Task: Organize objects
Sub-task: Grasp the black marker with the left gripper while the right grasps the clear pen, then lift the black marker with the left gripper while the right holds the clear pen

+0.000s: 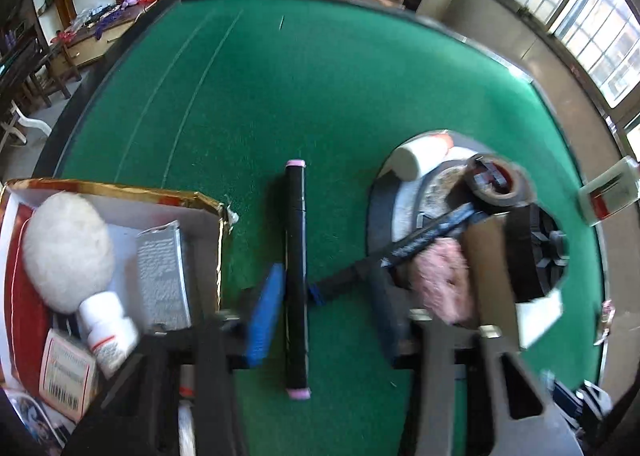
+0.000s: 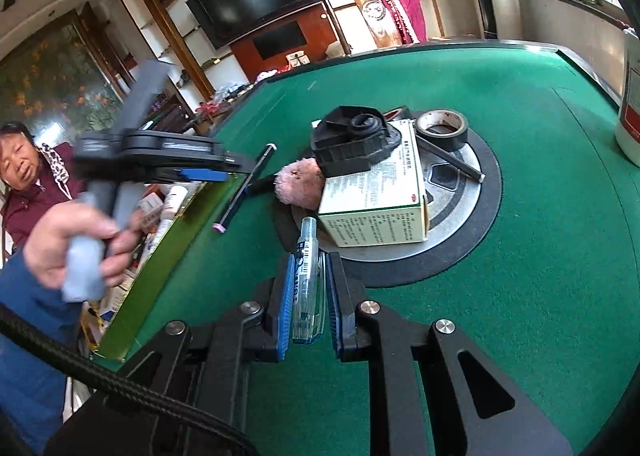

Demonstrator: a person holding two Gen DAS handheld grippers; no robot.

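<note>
A black marker with pink ends (image 1: 296, 276) lies on the green felt between the fingers of my left gripper (image 1: 326, 288). The blue left pad (image 1: 264, 316) is against it; the right finger stands well apart, so the jaws are open. The right wrist view shows that gripper (image 2: 200, 173) hovering over the same marker (image 2: 244, 187), held by a hand (image 2: 72, 244). My right gripper (image 2: 307, 296) is shut on a clear pen with blue print (image 2: 306, 280), just in front of the round centre disc (image 2: 472, 223).
On the disc lie a medicine box (image 2: 372, 191), a black plastic part (image 2: 352, 143), a tape roll (image 2: 440, 127), a pink fluffy ball (image 2: 298, 183) and a dark pen (image 1: 424, 240). A gold-rimmed box (image 1: 120, 191) at left holds a white puff (image 1: 68, 252) and bottle (image 1: 108, 332). A person sits beyond the table's left side.
</note>
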